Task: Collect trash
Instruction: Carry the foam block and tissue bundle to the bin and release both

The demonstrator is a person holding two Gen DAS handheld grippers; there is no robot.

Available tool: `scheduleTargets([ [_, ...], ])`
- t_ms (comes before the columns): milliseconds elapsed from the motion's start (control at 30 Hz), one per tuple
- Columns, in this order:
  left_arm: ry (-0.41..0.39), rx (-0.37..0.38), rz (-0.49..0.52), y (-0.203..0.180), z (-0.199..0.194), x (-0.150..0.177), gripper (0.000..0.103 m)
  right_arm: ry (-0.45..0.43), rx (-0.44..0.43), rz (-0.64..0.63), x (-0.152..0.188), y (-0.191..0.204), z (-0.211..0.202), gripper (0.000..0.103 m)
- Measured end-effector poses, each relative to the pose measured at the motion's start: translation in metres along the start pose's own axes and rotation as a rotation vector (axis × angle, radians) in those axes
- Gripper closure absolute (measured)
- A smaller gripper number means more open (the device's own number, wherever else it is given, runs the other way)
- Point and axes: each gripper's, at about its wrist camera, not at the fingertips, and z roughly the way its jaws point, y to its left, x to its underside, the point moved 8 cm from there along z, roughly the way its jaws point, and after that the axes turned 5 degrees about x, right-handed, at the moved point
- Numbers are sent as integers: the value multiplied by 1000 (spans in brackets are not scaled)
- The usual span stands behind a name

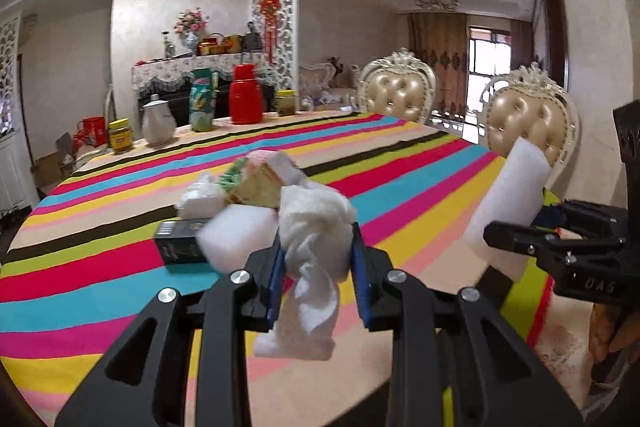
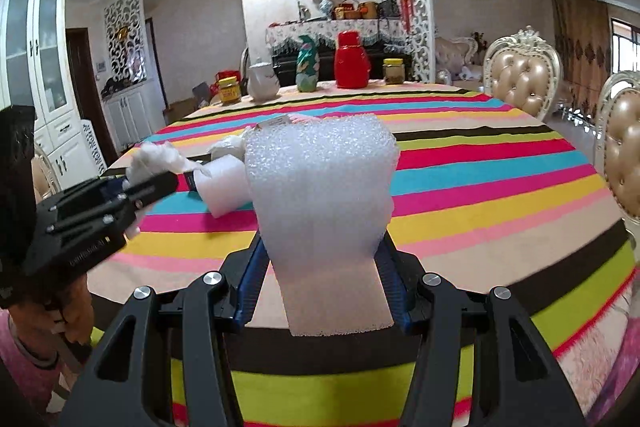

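The left tongs (image 1: 316, 247) are clenched on a crumpled white tissue (image 1: 310, 227), which hangs out below the pads; the right tongs (image 2: 322, 259) grasp a folded sheet of white foam wrap (image 2: 320, 195) that stands up well above the fingers; both loads are lifted clear of the striped table (image 2: 500, 187), over its near edge.

More trash lies in a loose heap toward the middle of the table: a white foam block (image 1: 236, 233), a dark small box (image 1: 180, 243) touching it, another tissue wad (image 1: 200, 193), and a colourful wrapper (image 1: 256, 179) on top; the jars, pot and red flask (image 1: 245, 95) along the far edge look like things to leave alone.

The step in hand seems to be carrying both pieces off to wherever the trash goes; no bin shows in either view, so its place cannot be told.

To do it well: keep both grips firm, since tissue is held only by squeeze and its tail may catch or tear; the foam is tall and springy, so it could lever out if it brushes the chair backs (image 2: 520, 79) at the right edge; hold the two tongs apart so the loads do not snag; let go only once each is over the container.
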Motion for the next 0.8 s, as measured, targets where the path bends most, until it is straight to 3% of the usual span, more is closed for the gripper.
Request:
scheduleTargets([
  [367, 6, 119, 118, -79, 4, -8, 74, -52, 84, 80, 27, -52, -58, 52],
  [567, 19, 228, 177, -138, 14, -11, 74, -63, 183, 131, 45, -101, -94, 52],
  [800, 64, 411, 236, -230, 32, -6, 74, -83, 346, 201, 68, -176, -149, 52],
])
